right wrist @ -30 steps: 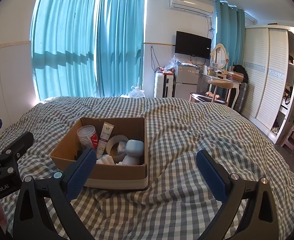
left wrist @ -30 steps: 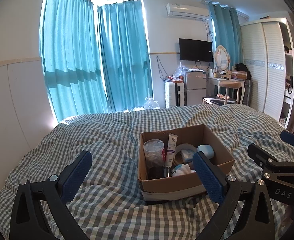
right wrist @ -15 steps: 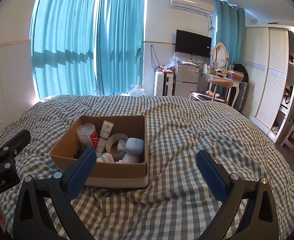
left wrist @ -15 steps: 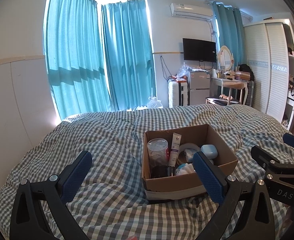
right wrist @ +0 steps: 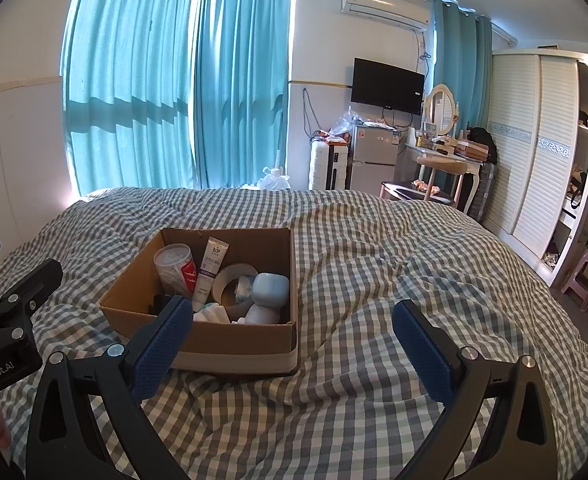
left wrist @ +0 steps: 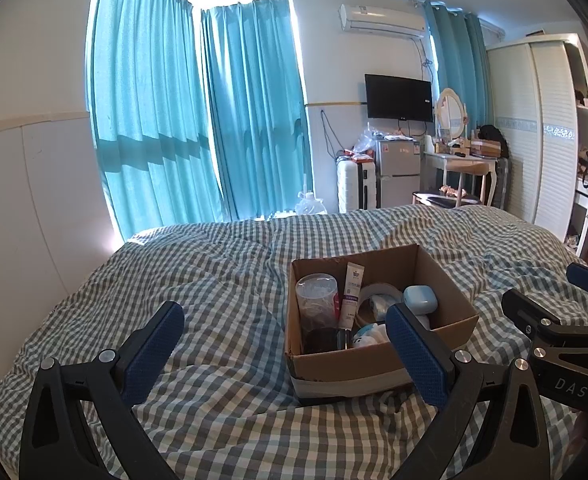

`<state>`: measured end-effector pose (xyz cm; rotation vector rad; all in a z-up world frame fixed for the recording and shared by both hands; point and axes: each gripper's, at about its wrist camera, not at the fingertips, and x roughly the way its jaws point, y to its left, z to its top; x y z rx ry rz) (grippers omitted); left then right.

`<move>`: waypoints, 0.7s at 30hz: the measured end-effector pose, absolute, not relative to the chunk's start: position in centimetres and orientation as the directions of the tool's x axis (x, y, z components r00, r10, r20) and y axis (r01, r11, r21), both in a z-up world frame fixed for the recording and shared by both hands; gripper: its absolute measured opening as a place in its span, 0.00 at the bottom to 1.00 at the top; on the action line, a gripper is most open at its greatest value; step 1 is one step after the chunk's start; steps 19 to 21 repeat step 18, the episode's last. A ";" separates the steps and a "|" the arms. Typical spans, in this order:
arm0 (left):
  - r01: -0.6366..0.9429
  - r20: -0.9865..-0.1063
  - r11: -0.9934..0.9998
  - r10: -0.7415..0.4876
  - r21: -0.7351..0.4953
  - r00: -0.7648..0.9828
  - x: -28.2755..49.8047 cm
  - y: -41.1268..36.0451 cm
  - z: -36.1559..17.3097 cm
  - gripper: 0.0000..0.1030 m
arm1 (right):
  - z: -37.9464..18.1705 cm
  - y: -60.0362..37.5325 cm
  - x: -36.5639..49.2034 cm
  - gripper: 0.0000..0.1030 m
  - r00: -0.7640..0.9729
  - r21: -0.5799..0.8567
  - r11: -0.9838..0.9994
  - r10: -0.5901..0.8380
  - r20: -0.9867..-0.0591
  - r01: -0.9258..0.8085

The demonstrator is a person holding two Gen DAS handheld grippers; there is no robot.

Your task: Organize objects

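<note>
Both grippers hover wide open and empty above the bed: the left gripper (left wrist: 284,344) with its blue pads spread far apart, the right gripper (right wrist: 294,338) the same, nothing between the fingers of either. Take the cardboard box (right wrist: 230,340) as the landmark. It sits on the checked duvet (right wrist: 393,280), which is the biggest thing down here, rumpled around the box. From the left gripper the box lies ahead and to the right, with the right-hand finger crossing its near right corner; from the right gripper it lies ahead and to the left, its left finger overlapping the near wall. Neither touches the cardboard, as far as I can tell.

Inside the box now, big to small. A clear plastic cup (right wrist: 174,270) stands upright toward the far left corner. A roll of tape (right wrist: 234,282) leans in the middle. A pale blue case (right wrist: 270,288) sits against the right wall, on top of something white. A white tube (right wrist: 210,272) stands nearly upright between cup and tape, its long axis running top to bottom, cap end down.

Judging by the framing, neither gripper is clearly nearer; the blue case sits on the right gripper's side, the cup on the left's. Any pick calls for a reach forward and down over the near wall.
</note>
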<state>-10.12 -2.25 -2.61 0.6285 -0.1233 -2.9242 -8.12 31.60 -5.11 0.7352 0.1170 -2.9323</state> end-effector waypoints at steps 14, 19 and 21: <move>0.123 -0.416 -0.986 -0.158 0.110 -0.895 -10.1 -2.3 -2.9 1.00 | -5.3 31.7 -8.1 0.97 -0.874 -0.044 -0.991 -0.094 -0.477 0.130; 0.122 -0.411 -0.985 -0.160 0.118 -0.897 -10.2 -2.3 -2.9 1.00 | -5.4 31.7 -8.1 0.97 -0.873 -0.045 -0.990 -0.096 -0.478 0.133; 0.122 -0.411 -0.985 -0.160 0.118 -0.897 -10.2 -2.3 -2.9 1.00 | -5.4 31.7 -8.1 0.97 -0.873 -0.045 -0.990 -0.096 -0.478 0.133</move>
